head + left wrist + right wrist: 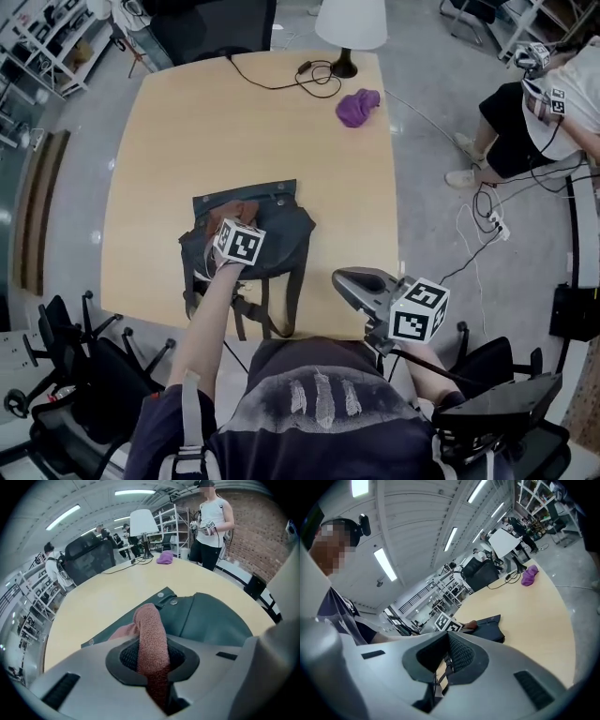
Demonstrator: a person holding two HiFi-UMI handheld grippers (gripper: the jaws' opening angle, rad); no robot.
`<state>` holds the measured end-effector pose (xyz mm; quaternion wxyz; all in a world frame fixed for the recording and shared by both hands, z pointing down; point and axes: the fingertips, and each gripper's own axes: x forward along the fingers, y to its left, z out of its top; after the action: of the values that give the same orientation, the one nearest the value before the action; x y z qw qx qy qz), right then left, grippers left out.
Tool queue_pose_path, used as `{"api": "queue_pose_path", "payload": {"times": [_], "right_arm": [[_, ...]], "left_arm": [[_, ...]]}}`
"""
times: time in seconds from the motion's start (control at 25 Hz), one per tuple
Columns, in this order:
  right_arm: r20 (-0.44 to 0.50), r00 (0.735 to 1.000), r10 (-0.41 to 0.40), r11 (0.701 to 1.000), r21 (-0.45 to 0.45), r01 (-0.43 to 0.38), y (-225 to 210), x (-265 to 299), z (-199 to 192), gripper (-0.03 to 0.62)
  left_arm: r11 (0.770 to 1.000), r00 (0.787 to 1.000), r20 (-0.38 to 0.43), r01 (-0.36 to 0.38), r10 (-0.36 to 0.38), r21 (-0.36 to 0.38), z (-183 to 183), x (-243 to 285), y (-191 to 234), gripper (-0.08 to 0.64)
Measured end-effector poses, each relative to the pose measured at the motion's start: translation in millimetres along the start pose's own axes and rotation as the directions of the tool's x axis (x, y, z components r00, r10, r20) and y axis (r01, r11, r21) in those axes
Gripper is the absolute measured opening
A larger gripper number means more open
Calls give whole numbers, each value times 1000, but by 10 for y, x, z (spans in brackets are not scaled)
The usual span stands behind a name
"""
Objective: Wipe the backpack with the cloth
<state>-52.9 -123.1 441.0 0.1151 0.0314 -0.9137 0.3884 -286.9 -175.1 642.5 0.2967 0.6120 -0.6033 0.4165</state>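
A dark green backpack (281,239) lies flat near the table's front edge, its straps hanging over the edge. My left gripper (230,234) rests over the bag's left part, shut on a reddish-brown cloth (234,212). In the left gripper view the cloth (151,634) stands folded between the jaws of the left gripper (152,660), with the backpack (213,618) just beyond. My right gripper (361,286) hovers off the table's front right corner, shut and empty. The right gripper view looks past the right gripper (447,656) to the backpack (487,626).
A purple cloth (358,106) lies at the table's far side beside a white lamp (351,23) and a black cable (281,80). A person (539,112) sits to the right. Office chairs (66,361) stand at the front left.
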Motion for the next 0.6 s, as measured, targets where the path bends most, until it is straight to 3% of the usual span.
{"api": "queue_pose_path", "payload": {"times": [0.24, 0.48, 0.52, 0.6], "right_arm": [[47, 998, -40, 999, 37, 38, -150, -214, -57, 3], [83, 994, -71, 997, 45, 68, -235, -409, -73, 3], [89, 993, -74, 997, 45, 70, -240, -435, -69, 3], [99, 992, -83, 996, 53, 78, -252, -474, -63, 3]], "left_arm": [[988, 988, 38, 151, -149, -27, 541, 120, -441, 61], [943, 950, 1, 310, -313, 123, 908, 147, -1189, 61], [923, 931, 4, 360, -364, 133, 973, 90, -1339, 61], [858, 860, 35, 504, -509, 97, 1128, -104, -1678, 61]]}}
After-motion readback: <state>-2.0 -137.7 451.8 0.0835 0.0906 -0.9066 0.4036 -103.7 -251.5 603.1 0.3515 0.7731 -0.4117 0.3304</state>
